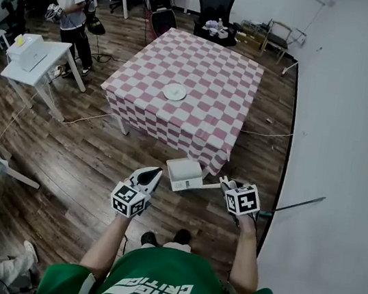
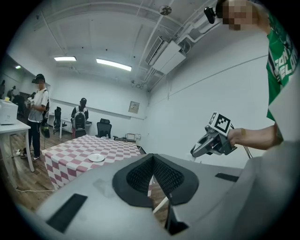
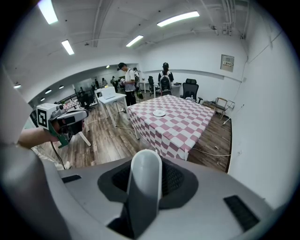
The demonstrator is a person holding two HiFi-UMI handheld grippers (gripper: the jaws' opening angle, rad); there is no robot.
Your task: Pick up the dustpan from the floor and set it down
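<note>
- The pick-up looks done: the right tongs (image 1: 225,183) are clenched on the dustpan (image 1: 184,173), grasping it by the handle. In the right gripper view that rounded pale handle (image 3: 145,180) stands squarely between the two pads.
- The dustpan hangs out to the left of the right tongs, just in front of the person. It is near the near corner of the counter (image 1: 213,71) with the pink-and-white checked cloth. It appears to be lifted clear of the wooden floor (image 1: 78,161), though how high cannot be told.
- The left tongs (image 1: 150,175) are clenched on nothing, their pads drawn together. They sit just to the left of the dustpan and do not appear to touch it.
- By my reading, the step in hand is the carry, with the set-down not yet made.
- The next move calls for choosing a bare landing spot. That could be the floor near the person's feet, or the counter, where a white plate (image 1: 175,91) sits mid-cloth and should be avoided.
- The pan should then be lowered level until its base rests flat, and only then should the right tongs let go of the handle.
- Held by the handle alone, the pan could tip or swing.
</note>
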